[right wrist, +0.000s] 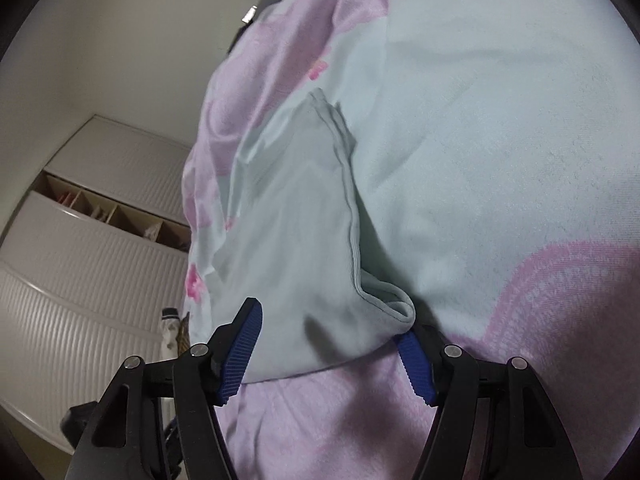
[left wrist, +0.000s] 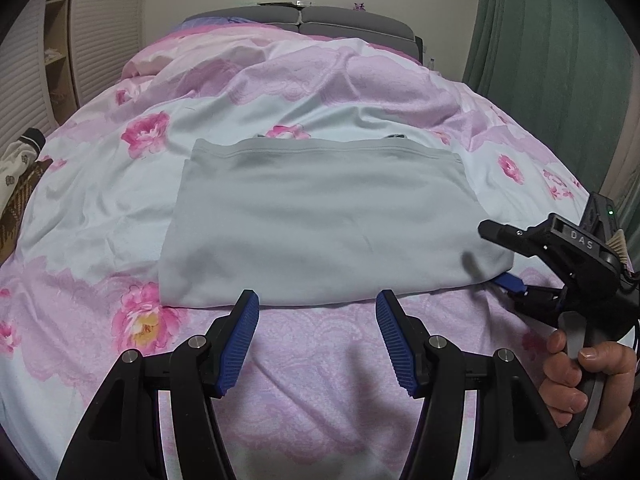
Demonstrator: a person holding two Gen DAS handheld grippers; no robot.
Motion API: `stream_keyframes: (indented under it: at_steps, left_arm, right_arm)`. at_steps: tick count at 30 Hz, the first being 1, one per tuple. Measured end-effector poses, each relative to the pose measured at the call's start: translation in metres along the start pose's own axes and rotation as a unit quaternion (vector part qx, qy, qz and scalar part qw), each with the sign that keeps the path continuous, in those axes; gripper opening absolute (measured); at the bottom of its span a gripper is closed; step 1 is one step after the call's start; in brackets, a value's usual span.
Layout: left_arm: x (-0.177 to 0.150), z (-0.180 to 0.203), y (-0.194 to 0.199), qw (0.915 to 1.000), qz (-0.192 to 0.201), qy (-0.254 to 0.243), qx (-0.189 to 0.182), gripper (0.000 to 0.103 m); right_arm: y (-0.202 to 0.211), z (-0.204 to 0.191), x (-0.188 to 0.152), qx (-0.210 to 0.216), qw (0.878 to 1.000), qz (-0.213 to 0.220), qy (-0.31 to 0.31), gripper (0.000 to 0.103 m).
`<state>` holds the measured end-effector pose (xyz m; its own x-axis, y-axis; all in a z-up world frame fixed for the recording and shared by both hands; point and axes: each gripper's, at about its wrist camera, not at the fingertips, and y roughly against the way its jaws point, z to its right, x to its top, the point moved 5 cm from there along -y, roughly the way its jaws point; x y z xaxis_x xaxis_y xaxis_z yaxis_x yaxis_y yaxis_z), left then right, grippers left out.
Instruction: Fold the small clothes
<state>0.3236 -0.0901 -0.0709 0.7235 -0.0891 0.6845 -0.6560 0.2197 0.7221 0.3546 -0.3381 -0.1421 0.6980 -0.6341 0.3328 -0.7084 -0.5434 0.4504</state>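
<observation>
A pale grey-green garment (left wrist: 320,220) lies folded flat on the flowered bed cover (left wrist: 120,184). My left gripper (left wrist: 318,312) is open and empty, just short of the garment's near edge. My right gripper (left wrist: 500,264) is at the garment's near right corner, one blue finger under the cloth and the black one above it. In the right wrist view the garment (right wrist: 304,248) runs away from the open right gripper (right wrist: 332,332), its corner draped over the right blue pad (right wrist: 416,360).
The bed has a grey headboard (left wrist: 304,20) at the far end. A green curtain (left wrist: 560,60) hangs on the right. White louvred wardrobe doors (right wrist: 80,280) with open shelves stand on the left. A patterned cloth item (left wrist: 20,168) lies at the bed's left edge.
</observation>
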Motion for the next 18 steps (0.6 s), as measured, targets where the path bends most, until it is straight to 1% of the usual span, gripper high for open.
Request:
stream_keyframes:
  at_steps: [2, 3, 4, 5, 6, 9, 12, 14, 15, 18]
  left_arm:
    - [0.000, -0.004, 0.001, 1.0000, 0.001, 0.002, 0.001, 0.060]
    - [0.000, -0.006, 0.002, 1.0000, 0.002, 0.004, 0.001, 0.060]
    - [0.000, -0.008, 0.003, 1.0000, 0.003, 0.006, 0.001, 0.060]
    - [0.000, -0.012, 0.005, 0.9999, 0.005, 0.009, 0.001, 0.060]
    - [0.001, -0.014, 0.006, 0.9999, 0.006, 0.011, 0.002, 0.060]
    - [0.002, -0.027, 0.012, 0.9997, 0.012, 0.020, 0.003, 0.060]
    - [0.004, -0.043, 0.021, 0.9993, 0.018, 0.032, 0.006, 0.060]
    - [0.006, -0.058, 0.029, 0.9987, 0.025, 0.042, 0.011, 0.060]
    - [0.007, -0.068, 0.035, 0.9982, 0.031, 0.048, 0.016, 0.060]
    - [0.009, -0.095, 0.049, 0.9966, 0.044, 0.061, 0.035, 0.060]
  right_arm:
    - [0.000, -0.003, 0.002, 0.007, 1.000, 0.004, 0.002, 0.051]
    - [-0.001, -0.004, 0.003, 0.008, 1.000, 0.005, 0.001, 0.047]
    - [-0.001, -0.005, 0.004, 0.008, 1.000, 0.004, -0.001, 0.035]
    - [-0.001, -0.005, 0.004, 0.004, 1.000, 0.004, -0.001, 0.019]
    - [-0.001, -0.006, 0.004, -0.003, 1.000, 0.003, 0.000, 0.013]
    - [0.007, -0.022, 0.007, -0.027, 0.999, 0.028, 0.028, 0.009]
    - [0.017, -0.056, 0.011, -0.061, 0.993, 0.056, 0.088, 0.008]
    - [0.016, -0.089, 0.013, -0.074, 0.985, 0.070, 0.137, 0.007]
    - [0.012, -0.111, 0.012, -0.078, 0.980, 0.074, 0.169, 0.007]
    - [-0.011, -0.163, 0.001, -0.085, 0.962, 0.070, 0.249, 0.007]
